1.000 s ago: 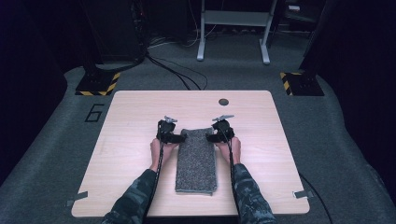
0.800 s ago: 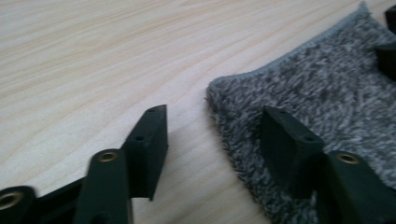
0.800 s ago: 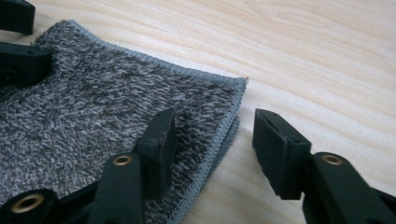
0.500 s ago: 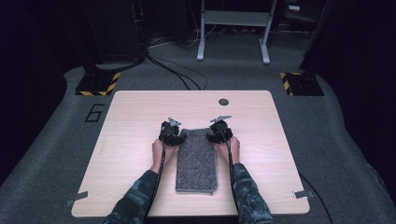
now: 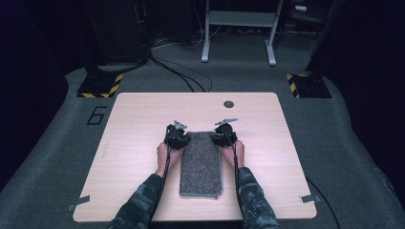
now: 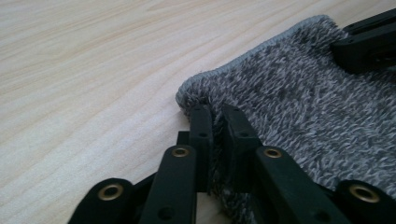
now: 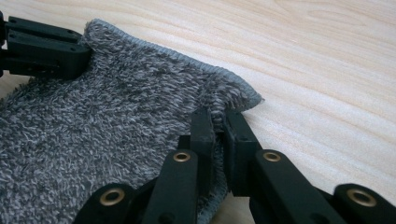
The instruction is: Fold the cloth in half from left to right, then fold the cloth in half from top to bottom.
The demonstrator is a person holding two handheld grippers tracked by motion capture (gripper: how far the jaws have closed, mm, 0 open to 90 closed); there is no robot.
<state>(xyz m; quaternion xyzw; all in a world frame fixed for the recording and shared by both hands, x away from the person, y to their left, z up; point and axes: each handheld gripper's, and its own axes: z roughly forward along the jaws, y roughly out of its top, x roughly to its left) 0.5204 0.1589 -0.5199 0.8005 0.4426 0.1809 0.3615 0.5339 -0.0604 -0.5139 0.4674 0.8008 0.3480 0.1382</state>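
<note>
One readable mark: a large dark numeral "6" point(image 5: 97, 115) on the grey floor point(image 5: 57, 157), just off the surface's point(image 5: 143, 109) far left corner. No other text, labels or brands legible.

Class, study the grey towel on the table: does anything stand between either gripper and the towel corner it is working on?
Nothing visible does. The left gripper has just closed its jaws on one far corner of the grey towel, with cloth pinched between them. The right gripper has done likewise on the other far corner. Around both corners lies bare table.
</note>
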